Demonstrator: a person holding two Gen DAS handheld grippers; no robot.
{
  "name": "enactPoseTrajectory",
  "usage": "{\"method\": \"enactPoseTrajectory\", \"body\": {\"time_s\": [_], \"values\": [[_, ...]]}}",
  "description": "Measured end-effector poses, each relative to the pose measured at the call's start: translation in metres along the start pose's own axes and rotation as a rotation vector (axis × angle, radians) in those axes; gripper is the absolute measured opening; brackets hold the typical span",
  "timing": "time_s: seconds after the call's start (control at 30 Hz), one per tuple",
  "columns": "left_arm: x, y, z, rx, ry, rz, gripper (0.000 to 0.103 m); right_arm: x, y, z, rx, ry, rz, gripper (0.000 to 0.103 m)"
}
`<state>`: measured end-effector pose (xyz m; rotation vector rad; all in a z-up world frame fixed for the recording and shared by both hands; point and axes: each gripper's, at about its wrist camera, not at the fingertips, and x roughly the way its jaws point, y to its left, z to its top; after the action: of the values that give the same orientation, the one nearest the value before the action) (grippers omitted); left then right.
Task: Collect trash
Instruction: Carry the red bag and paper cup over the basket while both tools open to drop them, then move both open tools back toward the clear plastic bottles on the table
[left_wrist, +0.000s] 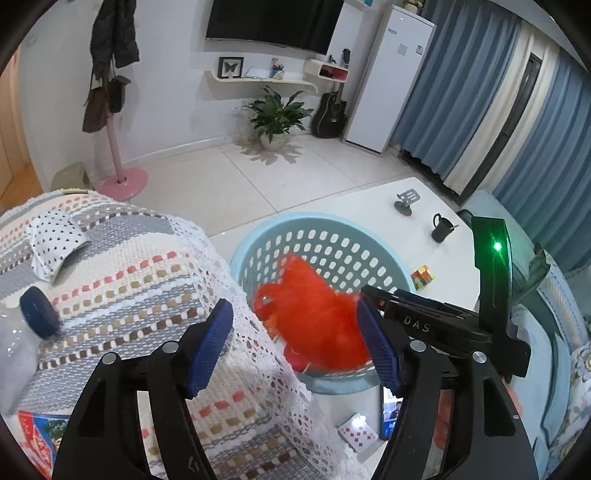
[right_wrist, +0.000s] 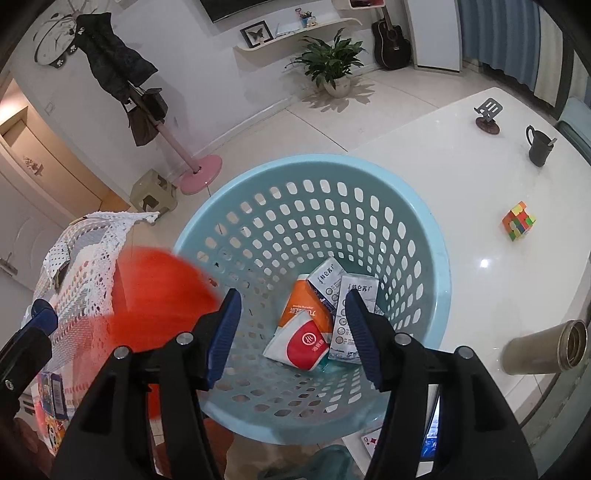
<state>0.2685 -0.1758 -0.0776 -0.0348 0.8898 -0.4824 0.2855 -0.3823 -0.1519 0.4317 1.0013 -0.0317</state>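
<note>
Left wrist view looks down along my left hand-held gripper (left_wrist: 295, 347), whose blue pads stand apart with nothing pressed between them. Just beyond them a blurred red-orange plastic bag (left_wrist: 317, 314) hangs over the near side of the light blue perforated laundry basket (left_wrist: 325, 236); neither pad touches the bag. To the left of the basket lies a woven, lace-edged cover (left_wrist: 147, 280) with a folded dotted cloth (left_wrist: 55, 240) and a dark blue bottle cap (left_wrist: 38, 312) on it. Behind the basket the white surface (left_wrist: 373, 199) carries a black mug (left_wrist: 441, 228) and a colour cube (left_wrist: 423, 277).

My right hand-held gripper (right_wrist: 291, 332) hovers over the same basket (right_wrist: 424, 236), its jaws also parted and holding nothing. On the basket's floor, framed between the pads, lie crumpled packets: an orange-and-white wrapper (right_wrist: 306, 332) and two white sachets (right_wrist: 332, 280) leaning against it. The red-orange bag (right_wrist: 155, 295) shows as a blur at the basket's left rim, beside the lace cover (right_wrist: 96, 251). To the right of the basket, on the surface (right_wrist: 461, 177), are the colour cube (right_wrist: 518, 225), the mug (right_wrist: 538, 146), a small phone stand (right_wrist: 488, 117) and a metal flask (right_wrist: 546, 349) lying on its side. Near the basket's front edge playing cards (right_wrist: 369, 441) lie on the surface.
</note>
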Motion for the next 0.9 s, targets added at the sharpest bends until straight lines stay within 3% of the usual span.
{"method": "enactPoseTrajectory", "body": {"time_s": [0.5, 0.9], "values": [[-0.055, 0.019, -0.012, -0.033, -0.080, 0.008, 0.068, -0.037, 0.040, -0.010, -0.074, -0.041, 0.026, 0.055], [-0.132, 0.047, -0.030, -0.064, -0.204, 0.075, 0.068, -0.087, 0.117, -0.032, -0.230, -0.101, 0.113, 0.059]]}}
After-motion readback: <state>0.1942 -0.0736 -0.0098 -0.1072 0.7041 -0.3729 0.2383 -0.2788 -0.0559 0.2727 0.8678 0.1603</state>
